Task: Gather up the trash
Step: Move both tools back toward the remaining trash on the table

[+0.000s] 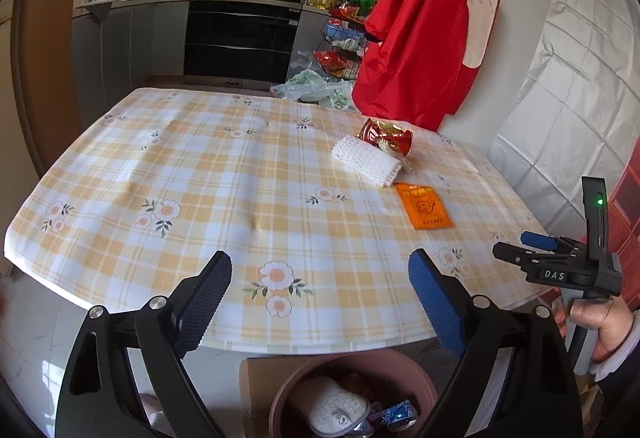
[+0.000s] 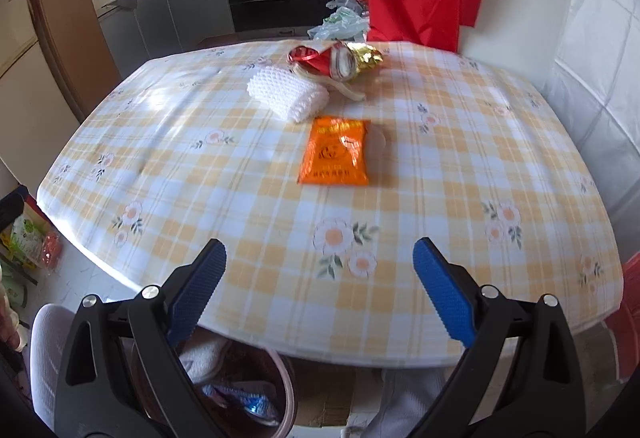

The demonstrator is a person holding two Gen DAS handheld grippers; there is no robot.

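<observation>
the trash collection is partly done. a brownish bin stands on the floor below the near edge of the worktop and already holds several pieces: a white padded item and a blue-printed wrapper show inside it.

three pieces remain on the checked cloth, all toward the far right in the left wrist view: an orange sachet lying flat and nearest, a white foam net sleeve just beyond it, and a crumpled red-and-gold wrapper farthest, touching or overlapping the sleeve.

the left tongs are spread wide with nothing between the pads, hovering over the near edge above the bin. the right tongs are likewise released and empty, aimed across the worktop toward the orange sachet, well short of it.

judged from this layout, the sachet is the likely next pick; the sleeve and the crumpled wrapper are left after it.
</observation>
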